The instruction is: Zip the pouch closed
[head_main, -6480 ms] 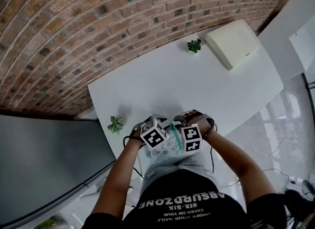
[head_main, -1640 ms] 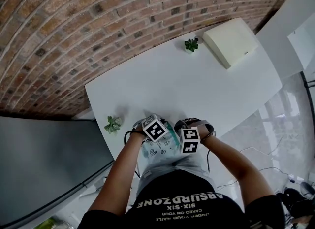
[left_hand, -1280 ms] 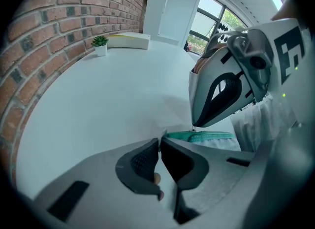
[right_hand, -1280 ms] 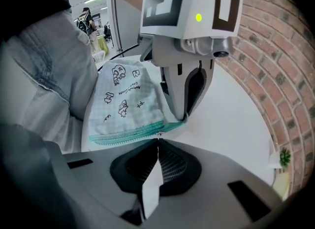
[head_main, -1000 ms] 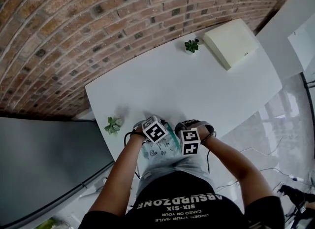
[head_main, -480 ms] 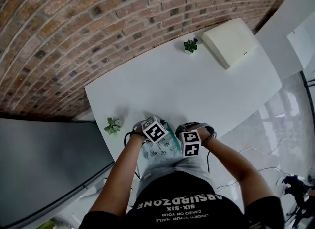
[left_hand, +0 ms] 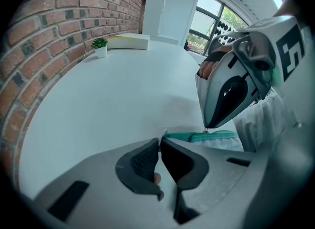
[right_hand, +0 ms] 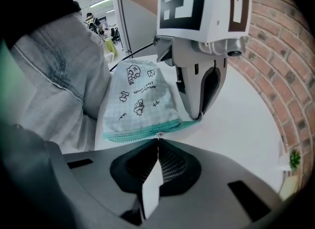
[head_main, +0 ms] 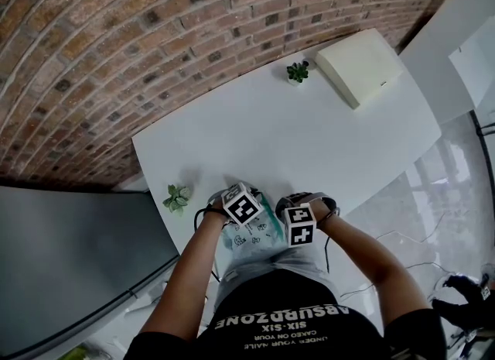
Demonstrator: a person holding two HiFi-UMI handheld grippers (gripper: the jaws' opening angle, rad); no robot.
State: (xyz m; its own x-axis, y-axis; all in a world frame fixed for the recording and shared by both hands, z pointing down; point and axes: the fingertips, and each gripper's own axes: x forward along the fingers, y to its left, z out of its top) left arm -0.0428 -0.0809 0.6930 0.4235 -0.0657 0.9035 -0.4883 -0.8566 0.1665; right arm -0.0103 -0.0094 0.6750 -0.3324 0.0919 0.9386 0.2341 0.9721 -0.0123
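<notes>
Holding almost exactly as they did half a second ago, both tongs stay low at the worktop's near edge. The left tongs are clamped on the end of the pouch's teal zip edge, the forearm reaching in from near left. The pouch lies flat between the tongs, printed side up. The right tongs are pinched shut on the zipper pull partway along the zip, the forearm coming from near right.

Open tabletop ahead, box and plant far back.
</notes>
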